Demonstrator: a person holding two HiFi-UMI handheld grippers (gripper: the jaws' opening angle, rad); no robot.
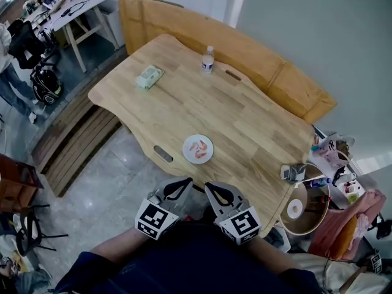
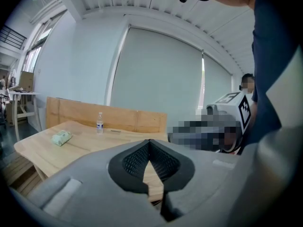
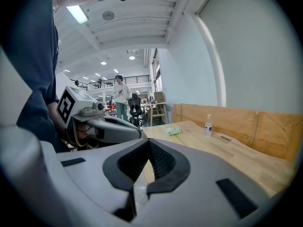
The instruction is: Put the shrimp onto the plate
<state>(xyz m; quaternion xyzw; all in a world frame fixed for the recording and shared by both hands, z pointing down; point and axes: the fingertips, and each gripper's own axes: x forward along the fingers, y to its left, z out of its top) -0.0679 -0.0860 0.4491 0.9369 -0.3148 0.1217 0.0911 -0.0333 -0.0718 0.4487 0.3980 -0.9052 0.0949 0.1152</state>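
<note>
Your left gripper and right gripper are both closed on nothing, held close to your body off the desk's near edge. The shrimp lie on the plate by that edge.

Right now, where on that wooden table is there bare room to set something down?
The light wooden table is mostly bare: the wide stretch between the round white plate of shrimp and the clear water bottle, and its whole right half. Clutter crowds the space beyond that right end.
</note>
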